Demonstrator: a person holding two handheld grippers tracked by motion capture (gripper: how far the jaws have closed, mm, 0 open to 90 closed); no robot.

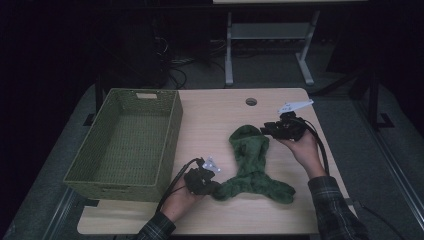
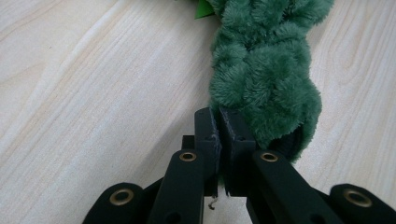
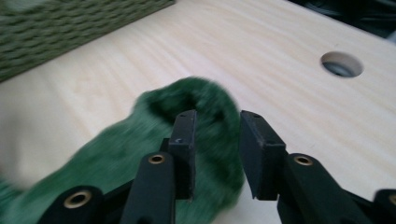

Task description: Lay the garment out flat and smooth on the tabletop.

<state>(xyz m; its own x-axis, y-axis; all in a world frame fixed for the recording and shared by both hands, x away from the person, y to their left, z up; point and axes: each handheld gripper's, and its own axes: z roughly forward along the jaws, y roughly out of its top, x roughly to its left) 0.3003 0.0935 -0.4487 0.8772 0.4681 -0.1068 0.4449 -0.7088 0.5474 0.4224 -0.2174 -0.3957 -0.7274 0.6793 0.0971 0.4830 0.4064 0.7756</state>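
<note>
wooden table, left gripper pinching green fleece

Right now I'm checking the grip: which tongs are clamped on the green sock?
The left tongs, shut on the sock's near end. The right tongs stand open, jaws apart at its far open end.

A woven green rectangular basket sits at nine o'clock on the pale wooden table; the fluffy green fabric garment lies at four o'clock from it, with a round cable hole at twelve.
</note>
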